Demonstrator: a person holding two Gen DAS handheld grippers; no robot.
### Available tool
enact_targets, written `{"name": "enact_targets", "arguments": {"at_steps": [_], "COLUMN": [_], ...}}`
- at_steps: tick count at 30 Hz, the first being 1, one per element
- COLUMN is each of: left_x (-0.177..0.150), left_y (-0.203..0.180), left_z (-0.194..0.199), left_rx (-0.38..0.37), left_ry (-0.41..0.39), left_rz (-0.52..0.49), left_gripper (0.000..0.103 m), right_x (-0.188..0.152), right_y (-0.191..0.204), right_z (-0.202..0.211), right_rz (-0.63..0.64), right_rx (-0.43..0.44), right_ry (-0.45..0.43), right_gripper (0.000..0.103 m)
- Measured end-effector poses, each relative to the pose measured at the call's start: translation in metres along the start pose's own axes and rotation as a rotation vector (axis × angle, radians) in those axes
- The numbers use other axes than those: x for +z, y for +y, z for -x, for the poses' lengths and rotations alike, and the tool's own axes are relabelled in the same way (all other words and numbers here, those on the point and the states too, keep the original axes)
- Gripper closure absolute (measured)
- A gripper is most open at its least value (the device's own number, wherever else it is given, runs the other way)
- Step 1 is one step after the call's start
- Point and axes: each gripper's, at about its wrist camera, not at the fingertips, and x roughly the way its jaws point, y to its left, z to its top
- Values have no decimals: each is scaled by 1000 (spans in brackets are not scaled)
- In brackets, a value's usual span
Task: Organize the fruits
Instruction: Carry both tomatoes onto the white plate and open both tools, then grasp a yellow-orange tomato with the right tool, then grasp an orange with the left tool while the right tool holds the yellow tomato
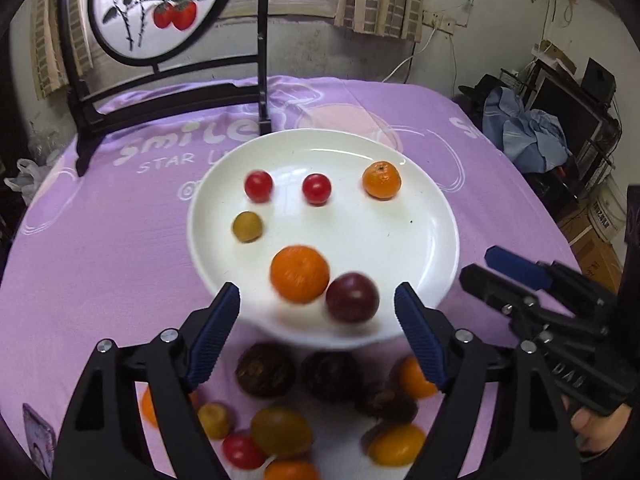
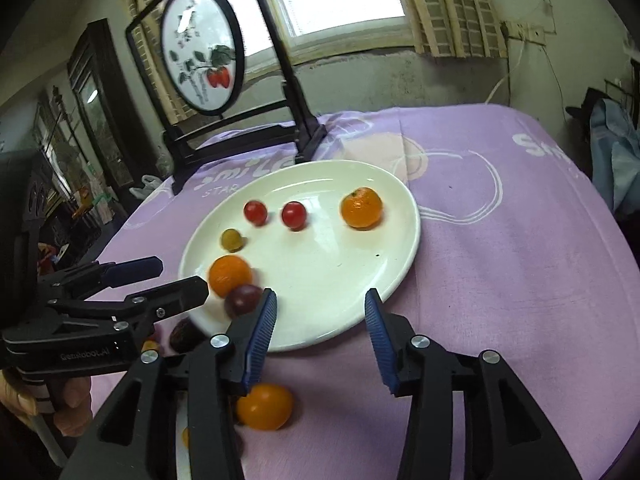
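On the far left of the purple tablecloth point(image 1: 120, 248) we see a black-framed screen point(image 1: 160, 12) painted with red fruit, standing behind the white plate point(image 1: 420, 240). Our left gripper point(image 1: 318, 308) hangs over the plate's near rim with its blue-padded fingers point(image 1: 216, 332) spread wide and nothing between them; in the right wrist view the same left gripper point(image 2: 168, 280) comes in from the left edge, its tips parted beside the plate.

On the plate, moving rightward, lie a small yellow-green fruit point(image 1: 247, 226), two cherry tomatoes point(image 1: 258, 186) side by side along the far part, a large orange point(image 1: 299, 273) near the front, a dark purple plum point(image 1: 352, 298) touching the orange on its right, and a small mandarin point(image 1: 381, 180) alone toward the far right side. The orange and plum look blurred.

In front of the plate, on the cloth, a loose pile waits: a small yellow fruit point(image 1: 215, 420), a red tomato point(image 1: 242, 451), an olive-coloured fruit point(image 1: 281, 432), two dark wrinkled fruits point(image 1: 265, 369), and an orange-yellow fruit point(image 1: 397, 445) further right.

Our right gripper point(image 2: 320, 320) hovers over the plate's near right edge, its fingers point(image 2: 380, 340) well apart and empty; an orange-yellow fruit point(image 2: 265, 406) sits on the cloth just below its left finger. From the left wrist camera the right gripper point(image 1: 486, 266) shows at the plate's right rim, also parted.
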Motion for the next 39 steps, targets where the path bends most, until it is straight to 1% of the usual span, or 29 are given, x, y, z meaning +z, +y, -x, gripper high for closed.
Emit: {"name": "enact_targets", "arguments": {"at_steps": [2,3,5,8,13,17,19,22,24,26,28,29,31,32,34,39], "left_x": [-13,-20,-35,-57,-94,-113,-120,-125,-126,-128,-129,-129,-128,-129,-129,-132], "left_y": [6,10,16,21,29,37,40,46,48,52,58,60,62,61,57,50], "left_z": [14,22,38,52,57,57,56,49,52,54,51,48,44,43,43,37], "left_rx": [9,18,43,62,35,50,36,-6,-26,-25,-34,-46,-83,-86,-66,-46], "left_ry": [-15,-27,-58,-74,-37,-45,-51,-13,-18,-33,-18,-5,17,19,15,28], "left_rz": [-3,-3,-3,-7,12,10,8,25,34,37,63,77,102,105,86,61], "left_gripper": [22,18,15,14,14,13,13,13,13,12,11,11,11,11,11,11], "right_x": [-6,-12,-21,-41,-72,-89,-94,-98,-98,-98,-96,-95,-97,-97,-100,-106], "right_y": [11,19,29,42,66,84,90,95,97,100,100,100,102,104,106,94], "right_z": [11,17,24,31,31,24,17,7,0,-6,-12,-15,-16,-15,-11,8], "right_rz": [46,75,112,139,180,217,226,219,214,211,200,194,199,212,230,200], "right_rx": [7,2,-7,2,-3,-21,-40,-73,-94,-103,-110,-107,-115,-122,-134,-113], "right_ry": [6,5,12,43,103,150,175,206,220,226,231,235,227,224,219,190], "right_gripper": [46,44,43,43,43,43,43,43,43,43,51,60,60,61,61,61]}}
